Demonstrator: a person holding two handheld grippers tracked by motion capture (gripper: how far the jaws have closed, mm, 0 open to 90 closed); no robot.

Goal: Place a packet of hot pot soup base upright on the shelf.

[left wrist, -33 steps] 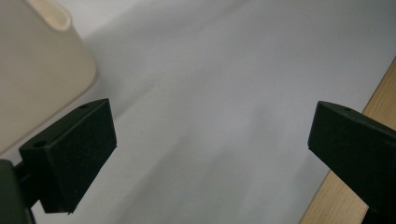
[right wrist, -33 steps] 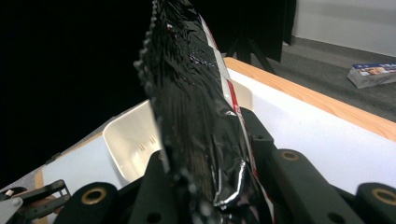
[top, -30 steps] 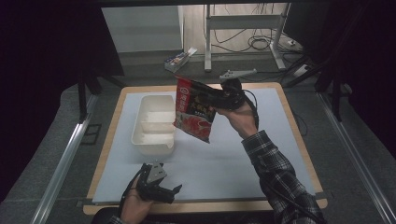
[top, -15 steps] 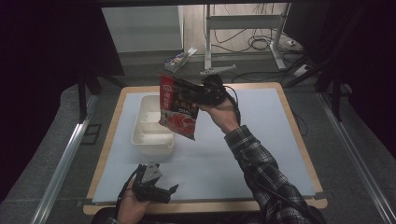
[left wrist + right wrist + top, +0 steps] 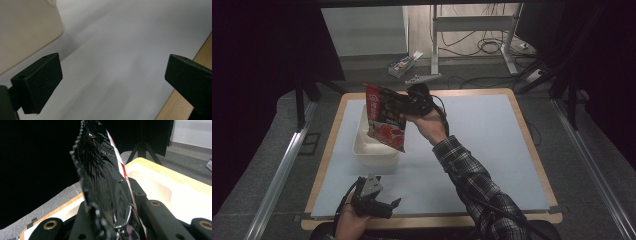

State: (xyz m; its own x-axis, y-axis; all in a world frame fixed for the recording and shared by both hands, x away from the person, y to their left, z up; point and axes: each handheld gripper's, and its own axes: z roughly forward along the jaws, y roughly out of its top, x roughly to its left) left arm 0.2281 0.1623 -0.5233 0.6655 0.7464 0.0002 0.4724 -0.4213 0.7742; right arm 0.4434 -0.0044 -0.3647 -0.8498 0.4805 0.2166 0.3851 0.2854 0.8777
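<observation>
— Two grippers, but one does the work here. The right gripper [image 5: 404,106] has its jaws clamped on a red snack bag [image 5: 385,123], carried in the air above the white tub [image 5: 368,152] at the left side of the table [image 5: 492,150].

— And the left gripper [image 5: 377,206]?

— Resting low at the near edge of the blue mat, jaws spread wide with nothing between them; from its own camera the tub's wall [image 5: 27,32] sits just beside one jaw.

— What worries you?

— The grip. In the right gripper view the bag [image 5: 105,185] is pinched near one crimped end, and the rest stands free and slack. Foil is slippery, so a quick swing could let it slide out or twist.

— And at the drop?

— The bag hangs tilted, its lower corner over the tub's near rim. I'd judge that released from here it could catch the rim and tip out onto the mat instead of landing inside.
</observation>
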